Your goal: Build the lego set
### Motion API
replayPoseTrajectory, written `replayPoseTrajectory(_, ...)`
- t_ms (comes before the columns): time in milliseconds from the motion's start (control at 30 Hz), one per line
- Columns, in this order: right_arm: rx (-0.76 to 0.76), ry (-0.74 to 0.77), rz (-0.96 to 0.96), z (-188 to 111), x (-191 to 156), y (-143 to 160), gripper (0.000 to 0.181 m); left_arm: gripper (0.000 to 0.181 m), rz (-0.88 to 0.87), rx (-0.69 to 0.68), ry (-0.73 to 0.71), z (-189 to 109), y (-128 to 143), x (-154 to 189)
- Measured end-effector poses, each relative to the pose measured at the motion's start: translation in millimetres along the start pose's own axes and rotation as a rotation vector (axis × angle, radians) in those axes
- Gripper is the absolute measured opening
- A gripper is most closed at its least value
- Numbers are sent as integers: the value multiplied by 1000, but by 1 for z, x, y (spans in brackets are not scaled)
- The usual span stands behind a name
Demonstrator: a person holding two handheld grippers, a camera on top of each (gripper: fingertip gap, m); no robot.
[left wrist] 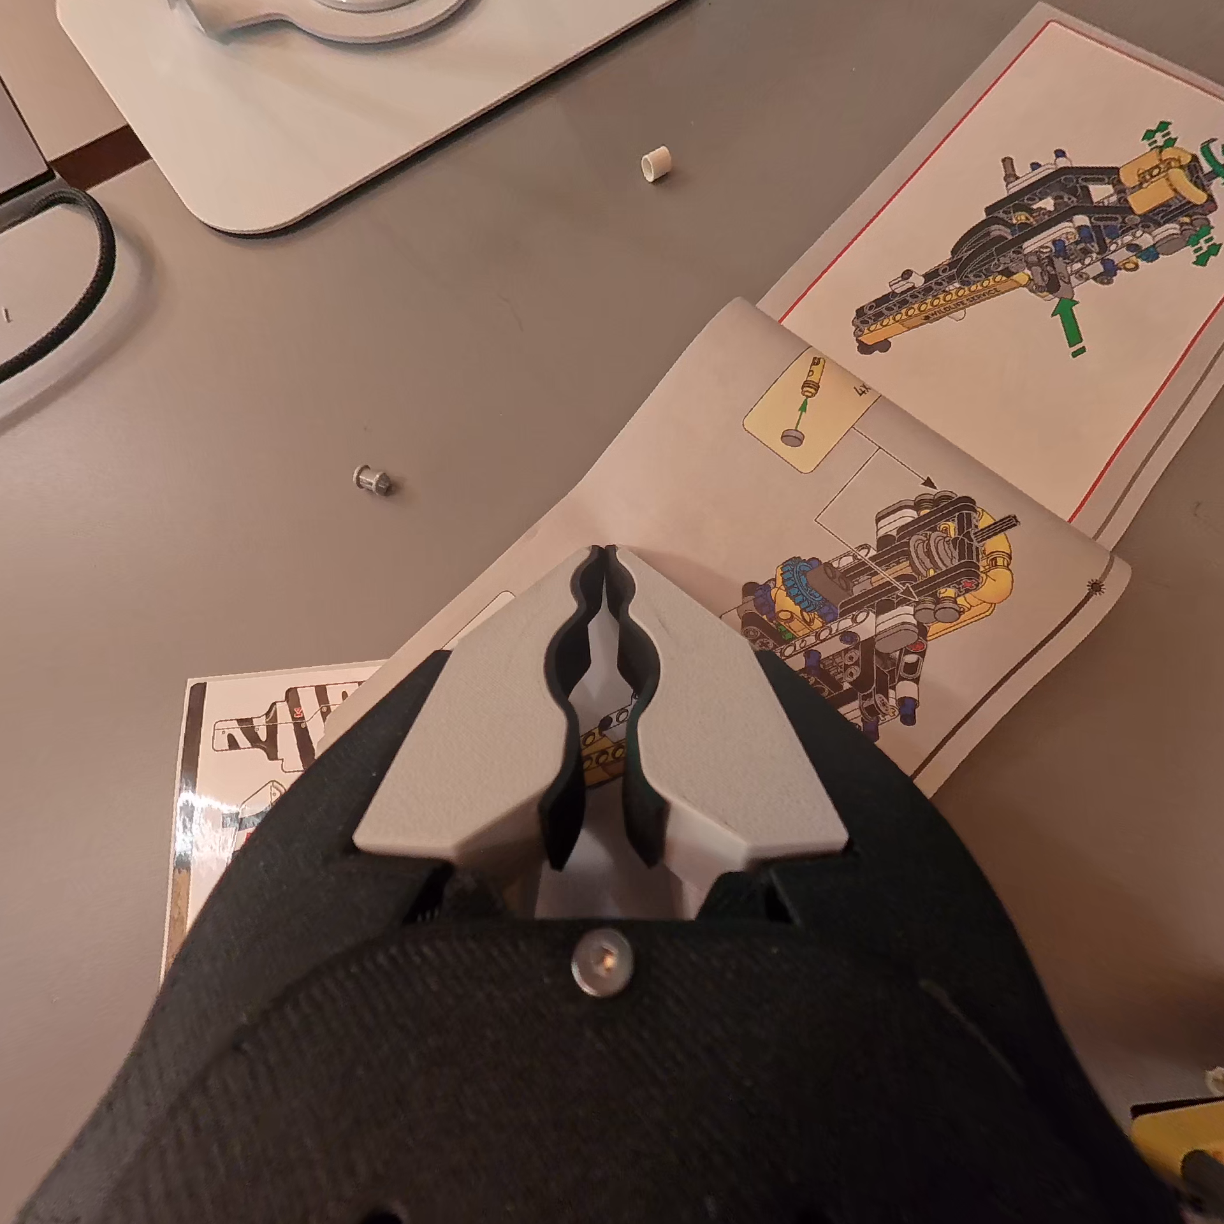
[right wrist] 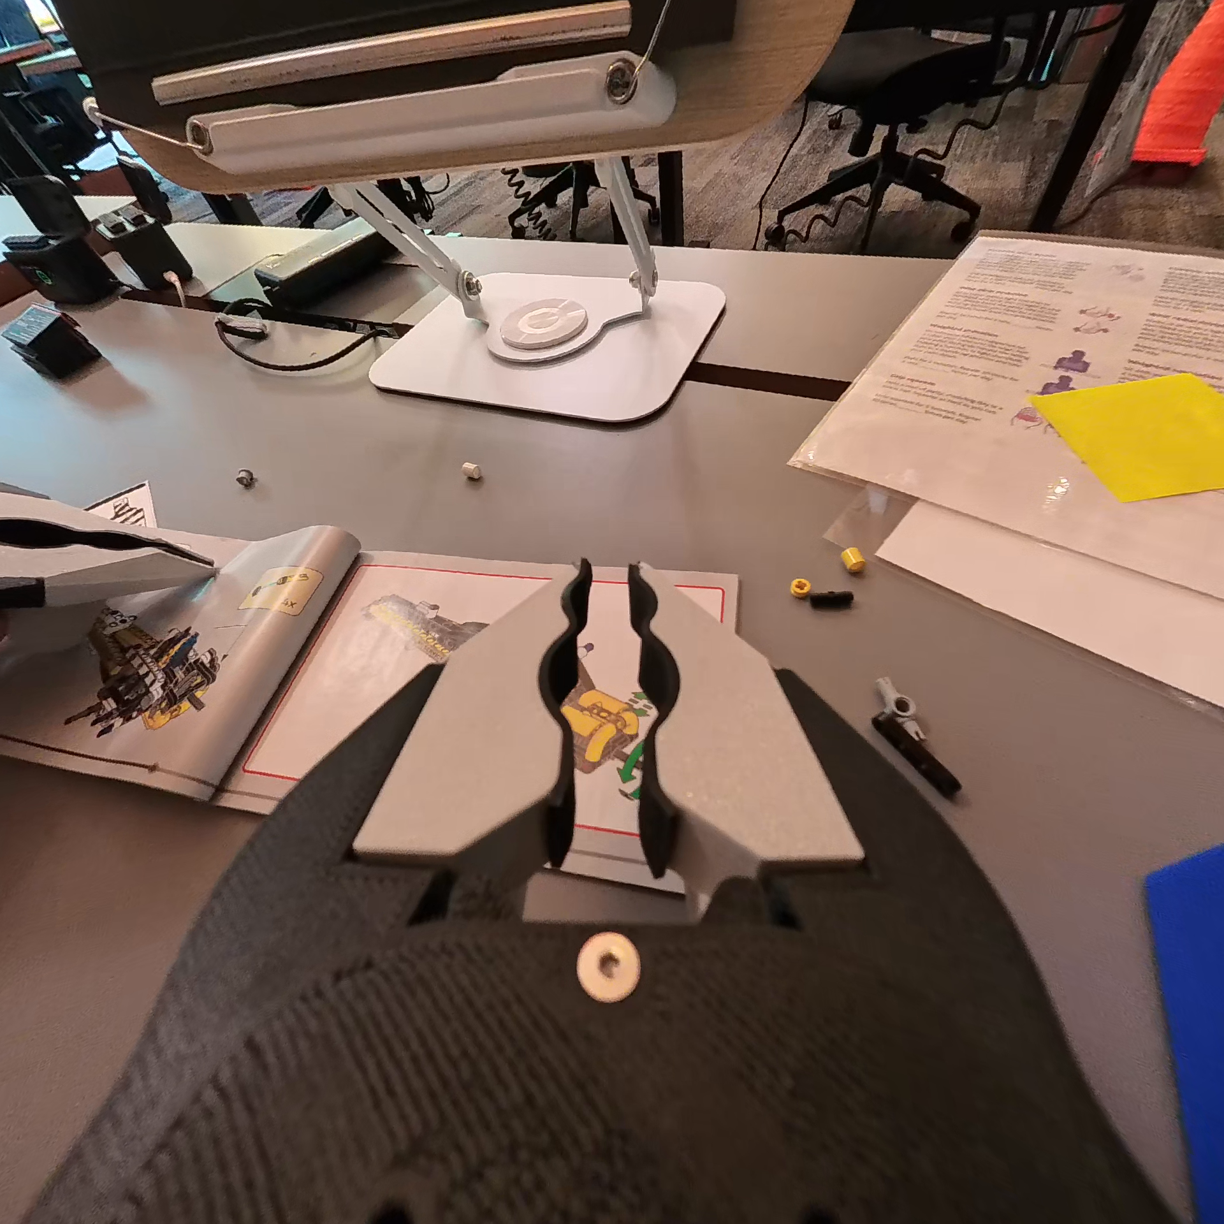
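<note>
The grey surface (right wrist: 596, 463) carries an open instruction booklet (left wrist: 828, 530) under both sets of jaws. The left gripper (left wrist: 604, 551) has its jaws clenched, tips pressing the booklet's left page. The right gripper (right wrist: 609, 569) has its jaws released, empty, above the right page. Beyond the left jaws lie a white bushing (left wrist: 657, 162) and a grey pin (left wrist: 372, 478); right of the right jaws, two yellow bushes (right wrist: 852, 558) and black pins (right wrist: 831, 599). No container shows.

The left gripper (left wrist: 604, 548) was angled downward with its jaws pressed together, the fingertips meeting at the far end and nothing visible between them. The right gripper (right wrist: 608, 567) sat lower and flatter, pointing away toward the far side, its jaws parted by a narrow gap and holding nothing
</note>
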State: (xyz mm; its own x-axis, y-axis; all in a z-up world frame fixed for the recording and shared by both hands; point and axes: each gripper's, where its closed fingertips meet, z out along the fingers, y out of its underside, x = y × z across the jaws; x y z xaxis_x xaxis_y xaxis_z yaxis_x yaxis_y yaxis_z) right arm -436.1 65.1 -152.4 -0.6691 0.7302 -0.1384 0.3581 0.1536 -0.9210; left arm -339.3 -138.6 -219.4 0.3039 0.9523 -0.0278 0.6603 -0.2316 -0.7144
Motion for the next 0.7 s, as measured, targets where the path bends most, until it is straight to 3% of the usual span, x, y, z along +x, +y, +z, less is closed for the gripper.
replayPoseTrajectory(700, -7, -6, -10, 2, -3, 1, 10, 1, 1, 0, 1, 0, 0, 0)
